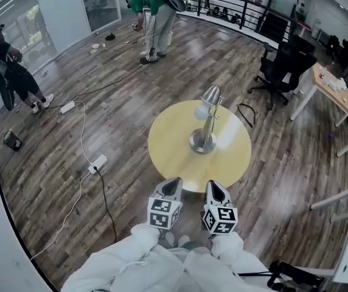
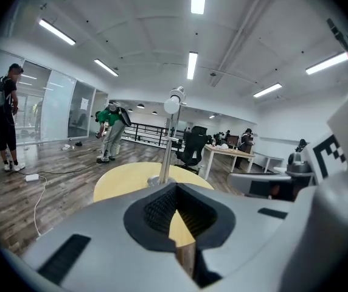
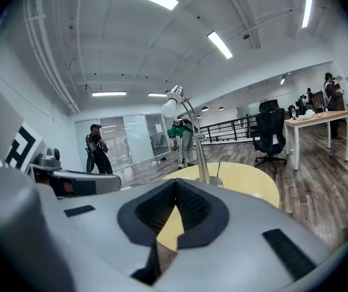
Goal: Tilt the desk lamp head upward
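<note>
Head view, desk lamp [image 1: 207, 120] beyond left gripper [image 1: 175, 180], right gripper [image 1: 214, 184] (both closed)

Black office chair [image 1: 283, 64] near a wooden desk [image 1: 338, 99].

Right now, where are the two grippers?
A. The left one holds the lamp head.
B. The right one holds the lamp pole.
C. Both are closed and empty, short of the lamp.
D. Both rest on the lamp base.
C: the left gripper and the right gripper sit side by side at the near edge of the table, apart from the lamp in its middle; their own views show the jaws together, nothing between.
</note>
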{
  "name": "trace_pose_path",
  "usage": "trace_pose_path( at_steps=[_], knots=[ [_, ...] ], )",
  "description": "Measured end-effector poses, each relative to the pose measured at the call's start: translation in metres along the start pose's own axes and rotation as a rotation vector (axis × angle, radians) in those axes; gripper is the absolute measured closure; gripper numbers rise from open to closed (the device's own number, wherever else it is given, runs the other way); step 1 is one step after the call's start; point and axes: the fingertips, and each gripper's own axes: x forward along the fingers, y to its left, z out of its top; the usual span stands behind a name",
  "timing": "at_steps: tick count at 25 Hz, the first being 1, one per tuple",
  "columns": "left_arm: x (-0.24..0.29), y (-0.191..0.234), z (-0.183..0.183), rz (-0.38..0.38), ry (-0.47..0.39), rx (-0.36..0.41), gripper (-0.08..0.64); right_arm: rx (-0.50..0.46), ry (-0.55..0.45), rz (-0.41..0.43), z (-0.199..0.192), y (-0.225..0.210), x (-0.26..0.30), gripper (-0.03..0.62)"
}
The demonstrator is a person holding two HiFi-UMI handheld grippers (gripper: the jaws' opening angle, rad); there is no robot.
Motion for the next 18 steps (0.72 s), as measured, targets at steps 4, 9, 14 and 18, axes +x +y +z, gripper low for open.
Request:
trace_pose_path(
  at_steps=[4, 9, 14, 18],
  knots=[
    [0.0025, 0.0015, 0.0024, 0.002, 0.001, 0.015, 0.56, -0.018, 0.0, 0.005, 0.0023, 0.0035, 0.0013, 0.58],
    [0.0067, 0.0022, 0.0012, 0.002, 0.004, 0.017, 0.558, -0.028, -0.002, 0.003, 0.0041, 0.0012, 0.0021, 0.58],
    [0.0099, -0.002, 0.0033, -0.006, 0.004, 0.012, 0.558, -0.034, -0.001, 0.005, 0.0053, 0.0005, 0.0006, 0.58],
    [0.008, -0.0071, 0.0, -0.016, 0.013, 0.007, 0.56, -0.035, 0.008, 0.006, 0.0014, 0.0009, -0.0038, 0.58]
  ],
)
